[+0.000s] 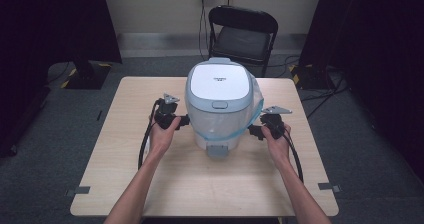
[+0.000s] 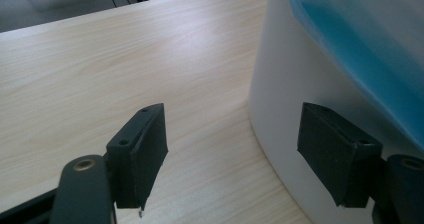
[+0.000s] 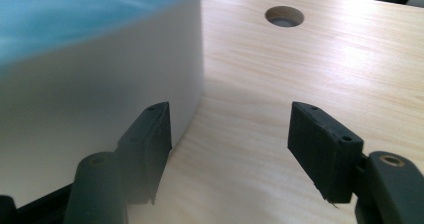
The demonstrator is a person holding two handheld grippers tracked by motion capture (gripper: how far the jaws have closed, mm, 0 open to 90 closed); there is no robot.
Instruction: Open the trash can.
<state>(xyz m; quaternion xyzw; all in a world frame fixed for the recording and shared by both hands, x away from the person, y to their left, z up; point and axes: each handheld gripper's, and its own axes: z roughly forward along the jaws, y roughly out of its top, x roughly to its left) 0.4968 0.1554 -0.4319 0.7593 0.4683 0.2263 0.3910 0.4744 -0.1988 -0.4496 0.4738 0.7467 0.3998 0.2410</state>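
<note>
On table point(image 1: 150, 184), mid-top: one bin point(image 1: 220, 104), white body, pale-blue lid shut, blue liner point(image 1: 254, 111) bulging from under the lid on the right side, grey pedal point(image 1: 218, 150) facing the person. Flanked low on both sides, left gripper point(image 1: 186, 120) and right gripper point(image 1: 254, 130) aimed inward at the base, probably to steady or shift the bin squarely rather than tip it.

Left gripper point(image 2: 232, 156): jaws well apart, nothing between the pads, one pad close against the white wall, contact impossible to confirm. Right gripper point(image 3: 232, 151): jaws likewise wide, nothing held, one pad just beside the bin's edge, the other over bare wood. Both tongs empty, then.

Liner likely left hanging out because the lid pinches it; reach kept below it, seemingly to avoid snagging.

Count: one bin, one liner, one pedal, two grippers, two hands, one table, one cable hole point(image 3: 284, 15) in the top, one folding chair point(image 1: 242, 34) behind.
</note>
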